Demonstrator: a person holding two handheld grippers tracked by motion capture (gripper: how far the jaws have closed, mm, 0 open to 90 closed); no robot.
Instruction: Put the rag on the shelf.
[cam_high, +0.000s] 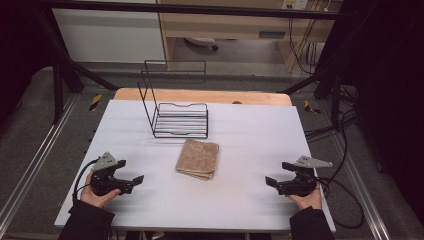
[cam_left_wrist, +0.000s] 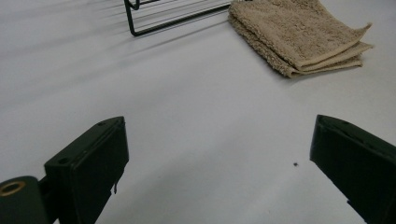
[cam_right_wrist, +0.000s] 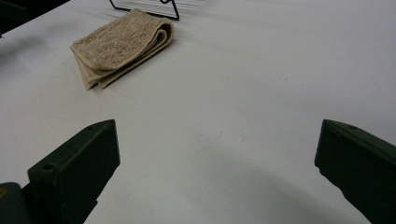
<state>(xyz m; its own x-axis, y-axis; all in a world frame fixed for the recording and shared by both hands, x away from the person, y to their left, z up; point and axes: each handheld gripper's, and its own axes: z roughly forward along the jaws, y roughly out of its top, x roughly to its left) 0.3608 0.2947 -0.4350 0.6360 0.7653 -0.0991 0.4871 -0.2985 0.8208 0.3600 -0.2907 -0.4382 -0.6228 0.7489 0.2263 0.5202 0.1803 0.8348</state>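
a folded beige towel (cam_high: 197, 159) lies mid-frame on the white table (cam_high: 250, 130), just below a black wire rack (cam_high: 176, 112); left gripper (cam_high: 136, 181) lower left, right gripper (cam_high: 270, 181) lower right, both empty.

Readable text: none could be made out anywhere on the table (cam_high: 250, 150).
Towel (cam_high: 198, 158): carried no legible label.
Wire rack (cam_high: 177, 117): bore no sign or brand.

White table (cam_high: 240, 190); floor cables (cam_high: 345, 125) at right (black); wooden cabinet (cam_high: 225, 22) behind.
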